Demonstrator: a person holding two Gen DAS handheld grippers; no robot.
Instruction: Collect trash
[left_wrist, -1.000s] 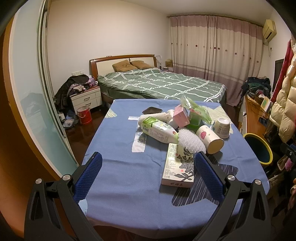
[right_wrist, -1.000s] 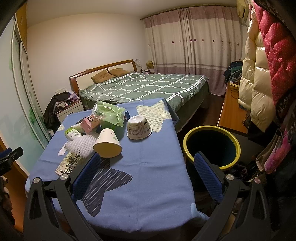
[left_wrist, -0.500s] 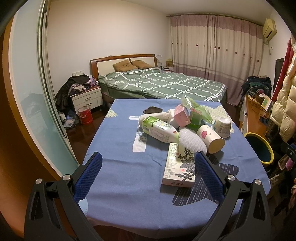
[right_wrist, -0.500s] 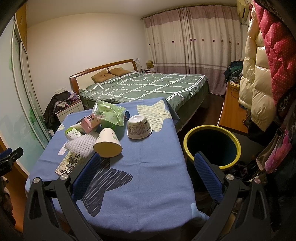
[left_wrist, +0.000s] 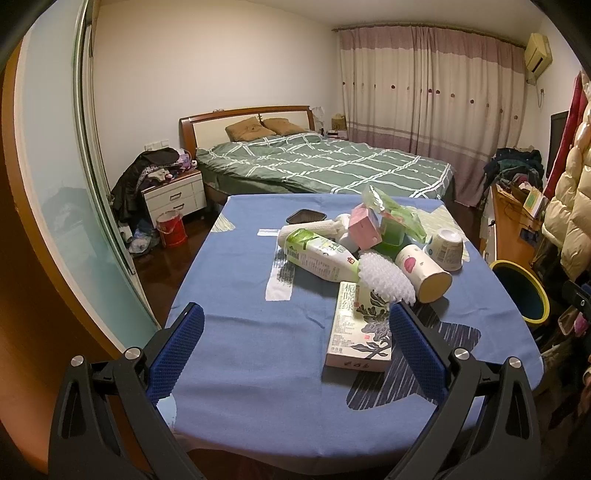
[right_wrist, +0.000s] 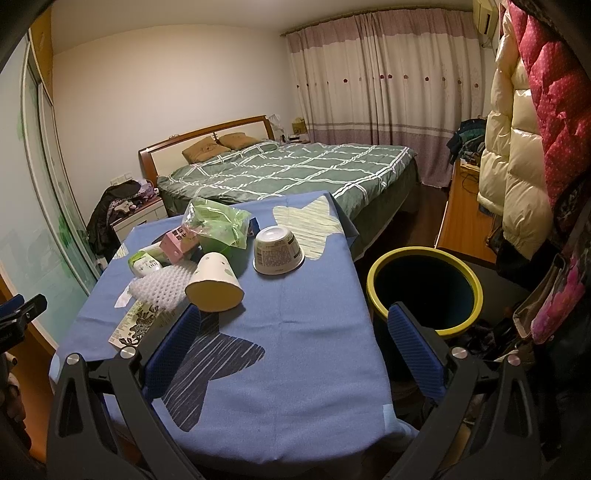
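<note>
- Blue-padded left gripper hovers level above the worktop, jaws spread, empty
- Right gripper likewise, beside the bin

right gripper: jaws apart, empty | table: paper cup lying sideways, bowl upside down | bin: beside table

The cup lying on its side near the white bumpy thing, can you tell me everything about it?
The paper cup is cream-white with a pink-red fruit picture and small green marks on its wall. It lies tipped over on the blue tablecloth, its plain round bottom facing the cameras. It looks uncrushed. Its side rests against the white foam net, with the upside-down bowl close beside it. Neither gripper touches it.
</note>
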